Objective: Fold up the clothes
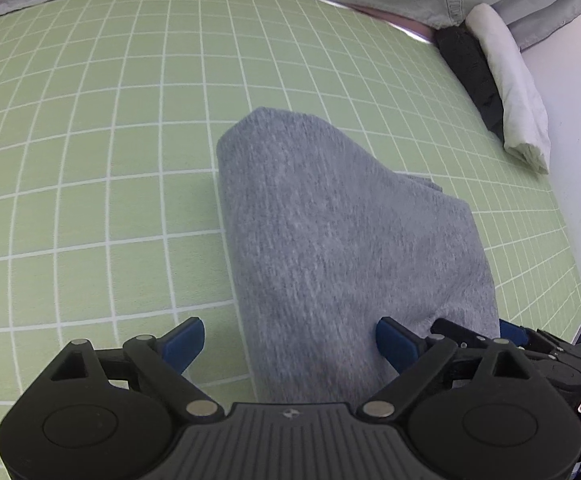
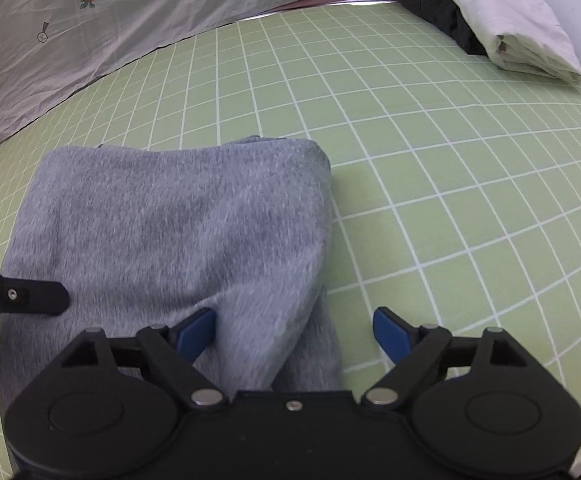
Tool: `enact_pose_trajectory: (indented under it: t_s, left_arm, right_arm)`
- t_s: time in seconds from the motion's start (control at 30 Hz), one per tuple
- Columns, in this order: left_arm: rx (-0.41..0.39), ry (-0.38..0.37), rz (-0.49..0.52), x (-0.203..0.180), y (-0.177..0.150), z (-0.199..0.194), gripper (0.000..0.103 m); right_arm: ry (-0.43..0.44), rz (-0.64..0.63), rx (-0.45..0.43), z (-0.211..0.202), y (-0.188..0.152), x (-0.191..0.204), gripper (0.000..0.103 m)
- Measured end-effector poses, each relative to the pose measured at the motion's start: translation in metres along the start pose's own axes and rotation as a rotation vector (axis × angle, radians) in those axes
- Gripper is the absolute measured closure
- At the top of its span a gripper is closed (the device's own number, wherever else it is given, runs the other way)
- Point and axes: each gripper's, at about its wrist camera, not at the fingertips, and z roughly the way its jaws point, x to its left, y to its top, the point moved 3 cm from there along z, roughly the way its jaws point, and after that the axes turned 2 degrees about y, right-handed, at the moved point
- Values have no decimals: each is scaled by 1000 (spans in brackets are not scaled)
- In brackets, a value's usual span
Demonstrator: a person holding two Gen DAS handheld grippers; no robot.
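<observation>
Your left tool point(image 1: 290, 344) and right tool point(image 2: 294, 332) both stand wide, holding nothing; press the folded grey knit garment point(image 2: 178, 220) flat and align its edges on the green grid mat point(image 2: 430, 200).

My green mat with white grid lines point(image 2: 430, 184) covers the surface; behind it lies a grey printed sheet point(image 2: 90, 28)

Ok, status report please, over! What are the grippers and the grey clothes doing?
Left gripper open, right gripper open. Grey garment lies folded on green grid mat, unheld. Nothing in the way.
</observation>
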Motion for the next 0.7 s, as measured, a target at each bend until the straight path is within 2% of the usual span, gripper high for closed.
enact_pose_trajectory:
  t_s: [0.13, 0.2, 0.23, 0.27, 0.3, 0.33, 0.37, 0.4, 0.47, 0.7]
  left_arm:
    - [24, -21, 2, -3, 5, 8, 10]
    - [33, -36, 4, -4, 6, 11, 12]
    - [33, -46, 7, -5, 6, 12, 12]
    - [28, -70, 10, -5, 5, 11, 24]
    - [23, -91, 11, -6, 5, 9, 39]
    - [18, -109, 12, -6, 4, 7, 43]
    - [13, -126, 13, -7, 3, 5, 58]
    - [5, -142, 23, -8, 2, 2, 68]
    - [-18, -174, 46, -12, 1, -7, 73]
    - [-135, -225, 115, -29, -7, -51, 75]
  right_arm:
    - [15, -2, 9, 7, 6, 4, 9]
    - [23, -23, 7, 8, 8, 9, 9]
    - [27, -33, 6, 9, 8, 12, 14]
    - [32, -44, 5, 10, 9, 15, 20]
    - [57, -70, -1, 8, 9, 20, 40]
    - [87, -99, 4, 6, 10, 26, 65]
    - [117, -113, 8, 4, 11, 32, 74]
    - [119, -137, -4, 0, 11, 38, 78]
    - [122, -180, -35, -9, 11, 49, 82]
    - [160, -277, -161, -55, 8, 80, 84]
